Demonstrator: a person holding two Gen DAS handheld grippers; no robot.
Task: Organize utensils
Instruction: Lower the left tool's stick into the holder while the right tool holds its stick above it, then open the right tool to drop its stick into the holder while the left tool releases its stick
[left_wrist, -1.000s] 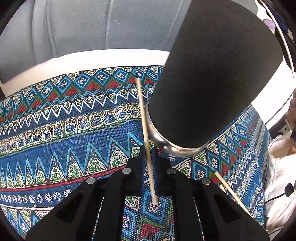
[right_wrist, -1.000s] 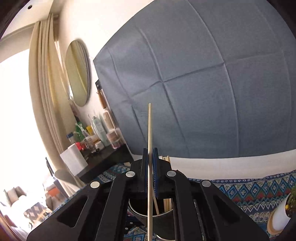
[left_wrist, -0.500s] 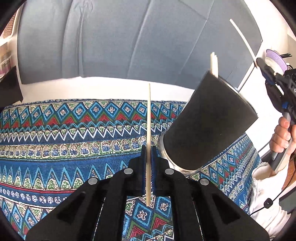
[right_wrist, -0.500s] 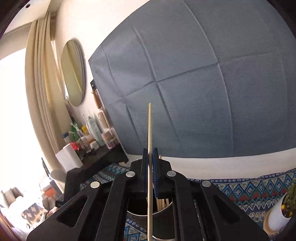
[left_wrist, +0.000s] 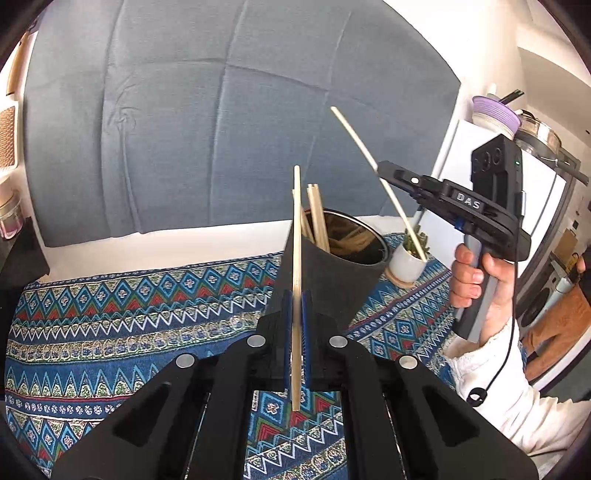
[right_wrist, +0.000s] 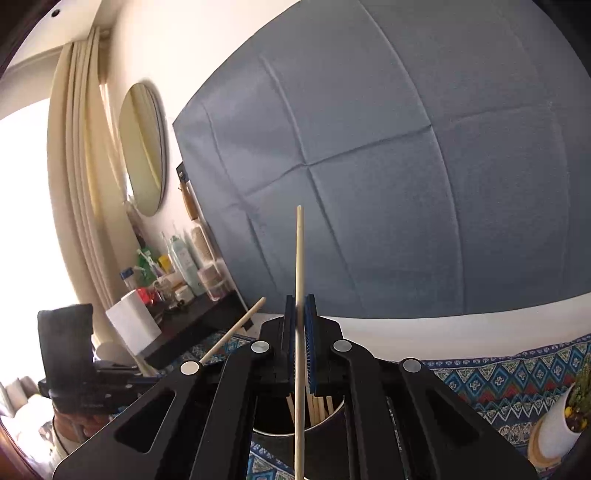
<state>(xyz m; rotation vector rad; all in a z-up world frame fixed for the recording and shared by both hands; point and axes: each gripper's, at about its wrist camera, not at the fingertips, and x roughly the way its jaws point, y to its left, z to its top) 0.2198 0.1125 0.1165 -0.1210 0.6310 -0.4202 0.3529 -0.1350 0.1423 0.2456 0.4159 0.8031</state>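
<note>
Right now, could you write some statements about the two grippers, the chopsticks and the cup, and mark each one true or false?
1. The left gripper is shut on a chopstick. True.
2. The right gripper is open and holds nothing. False: it is shut on its own chopstick.
3. The dark cup already holds several chopsticks. True.
4. The cup lies on its side on a bare wooden table. False: it stands on a patterned cloth.
5. A small potted plant stands beyond the cup. True.
</note>
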